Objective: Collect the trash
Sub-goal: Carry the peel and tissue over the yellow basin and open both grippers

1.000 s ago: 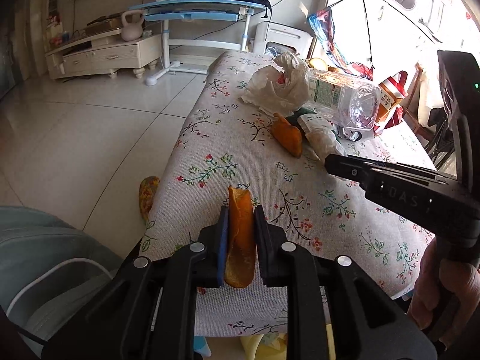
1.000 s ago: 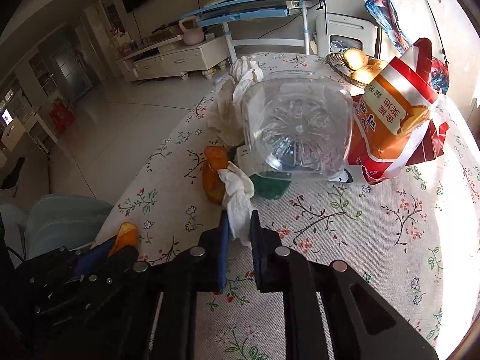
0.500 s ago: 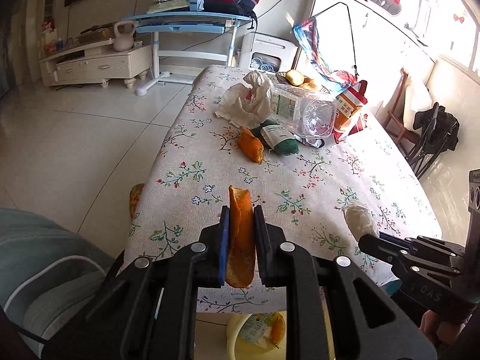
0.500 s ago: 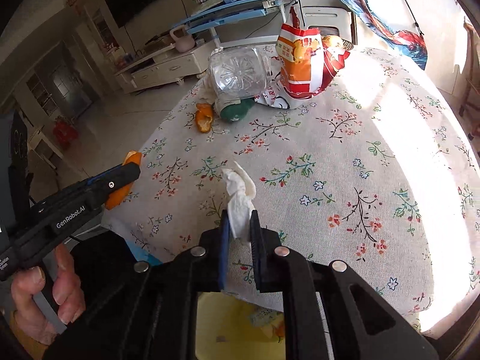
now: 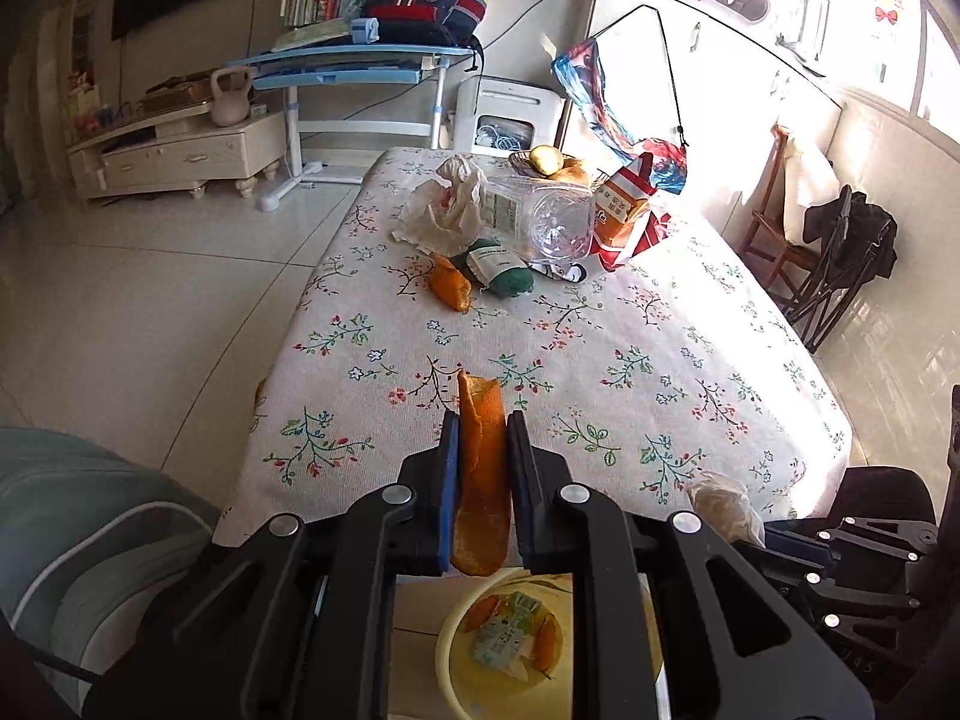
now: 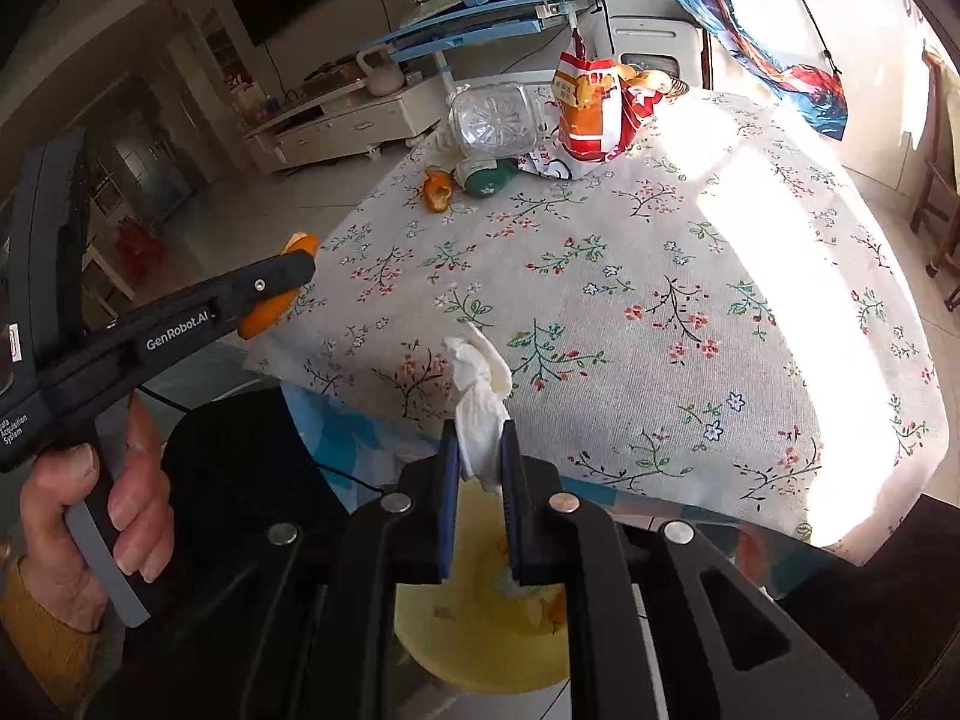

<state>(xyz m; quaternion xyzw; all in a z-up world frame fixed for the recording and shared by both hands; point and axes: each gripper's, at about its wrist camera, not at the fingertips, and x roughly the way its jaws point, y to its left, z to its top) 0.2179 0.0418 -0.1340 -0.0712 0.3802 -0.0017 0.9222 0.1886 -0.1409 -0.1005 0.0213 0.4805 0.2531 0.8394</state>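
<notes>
Orange peel (image 5: 480, 480) sits clamped upright between the pads of the left gripper (image 5: 483, 450), held off the near edge of the floral tablecloth (image 5: 630, 348) and above the yellow bin (image 5: 456, 654) below it. Beside it the right gripper (image 6: 480, 450) pinches a crumpled white tissue (image 6: 480, 396) over the same bin. Further trash remains at the cloth's far end: another peel (image 5: 450, 290), a clear plastic bottle (image 5: 552, 222) and a snack bag (image 5: 624, 210).

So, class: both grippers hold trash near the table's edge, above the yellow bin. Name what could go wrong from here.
1. The orange peel in the left gripper hangs at the yellow bin's rim; released now, it might land on the floor.
2. The tissue in the right gripper is light and could drift off or cling to a pad.
3. The two grippers sit close together and could bump.
</notes>
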